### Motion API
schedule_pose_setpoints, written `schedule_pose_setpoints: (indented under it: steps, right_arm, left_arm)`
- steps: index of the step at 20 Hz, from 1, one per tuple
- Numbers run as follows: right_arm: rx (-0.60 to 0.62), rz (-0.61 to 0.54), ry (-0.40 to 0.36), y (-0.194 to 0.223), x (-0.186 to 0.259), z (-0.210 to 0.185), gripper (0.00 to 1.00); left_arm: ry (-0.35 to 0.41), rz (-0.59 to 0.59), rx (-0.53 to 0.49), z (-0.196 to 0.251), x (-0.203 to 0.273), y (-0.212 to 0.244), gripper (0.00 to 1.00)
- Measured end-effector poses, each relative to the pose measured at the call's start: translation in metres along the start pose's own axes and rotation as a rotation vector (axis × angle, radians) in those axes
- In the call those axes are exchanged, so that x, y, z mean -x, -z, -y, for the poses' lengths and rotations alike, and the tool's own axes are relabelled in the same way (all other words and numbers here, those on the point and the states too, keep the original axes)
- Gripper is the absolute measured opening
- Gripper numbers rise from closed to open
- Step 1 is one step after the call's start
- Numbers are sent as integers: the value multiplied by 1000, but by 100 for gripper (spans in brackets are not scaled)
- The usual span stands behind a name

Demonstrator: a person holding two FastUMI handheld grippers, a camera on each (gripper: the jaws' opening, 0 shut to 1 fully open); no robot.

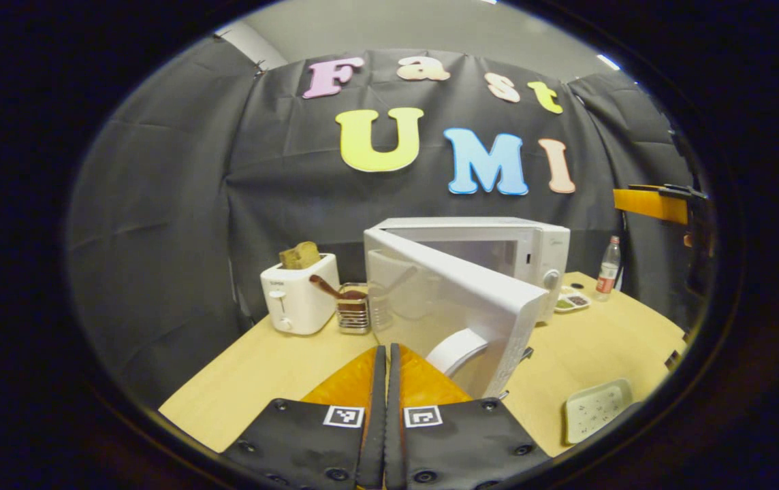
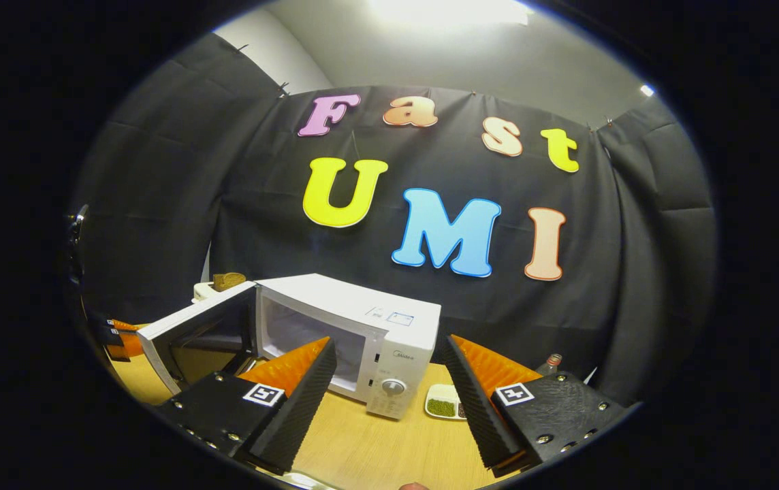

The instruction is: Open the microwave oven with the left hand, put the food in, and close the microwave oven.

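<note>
Wooden table carries the microwave, door open; left gripper pinched together before it, right gripper spread wide.

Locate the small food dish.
In the left gripper view, the small white food dish sits on the wooden table, between the white microwave and the bottle.

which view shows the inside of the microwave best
The right gripper view: it looks past the swung-open door straight into the microwave, so the pale cavity is visible. In the left gripper view, the open door stands edge-on in front and hides most of the cavity of the microwave.
</note>
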State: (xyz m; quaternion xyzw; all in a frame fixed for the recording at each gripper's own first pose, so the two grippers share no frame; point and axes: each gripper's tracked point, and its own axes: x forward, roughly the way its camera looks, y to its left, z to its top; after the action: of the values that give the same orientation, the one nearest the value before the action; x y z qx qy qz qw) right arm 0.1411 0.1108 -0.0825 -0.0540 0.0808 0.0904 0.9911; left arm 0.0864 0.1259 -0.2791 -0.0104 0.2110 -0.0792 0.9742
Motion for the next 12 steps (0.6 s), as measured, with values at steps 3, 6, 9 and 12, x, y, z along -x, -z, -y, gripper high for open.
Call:
schedule_pose_setpoints:
  steps: [3, 6, 9, 12]
  right_arm:
    - [-6, -7, 35, 2, 8, 14, 97]
    - [-12, -7, 85, 1, 14, 32, 97]
    - [-23, -15, 137, 6, 23, 46, 97]
    - [-18, -26, 181, 10, 31, 57, 97]
  left_arm:
    - [71, -8, -1, 29, -12, -3, 7]
    - [136, 9, -16, 60, -25, -17, 7]
    - [203, 16, -29, 85, -35, -26, 7]
    - [263, 21, -35, 106, -48, -35, 7]
